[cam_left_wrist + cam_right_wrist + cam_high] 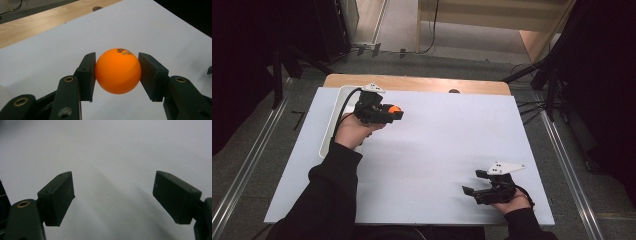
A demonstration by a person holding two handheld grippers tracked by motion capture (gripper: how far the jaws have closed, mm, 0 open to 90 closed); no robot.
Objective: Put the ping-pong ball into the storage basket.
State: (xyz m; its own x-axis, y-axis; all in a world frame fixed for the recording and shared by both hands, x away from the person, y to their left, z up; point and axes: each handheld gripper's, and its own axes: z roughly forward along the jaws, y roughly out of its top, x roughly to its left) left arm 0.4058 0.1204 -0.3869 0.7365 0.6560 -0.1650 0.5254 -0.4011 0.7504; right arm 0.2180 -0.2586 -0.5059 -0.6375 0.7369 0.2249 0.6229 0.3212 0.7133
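Note:
An orange ping-pong ball [117, 71] with small dark print on top is clamped between the two black jaws of my left gripper [117, 75]. In the high view this left gripper [395, 111] hovers over the far left of the white table sheet, the orange ball [394, 108] at its tip. My right gripper [472, 184] rests near the front right edge of the sheet, held by a hand. Its jaws stand wide apart in the right gripper view, where the right gripper [113, 197] has nothing but bare white surface between them.
A white tray [330, 131] lies along the left side of the sheet, partly under the left hand. The white sheet [437, 150] covers a wooden table [422, 84] with a small dark hole at the far edge. Dark stands and cables flank the table.

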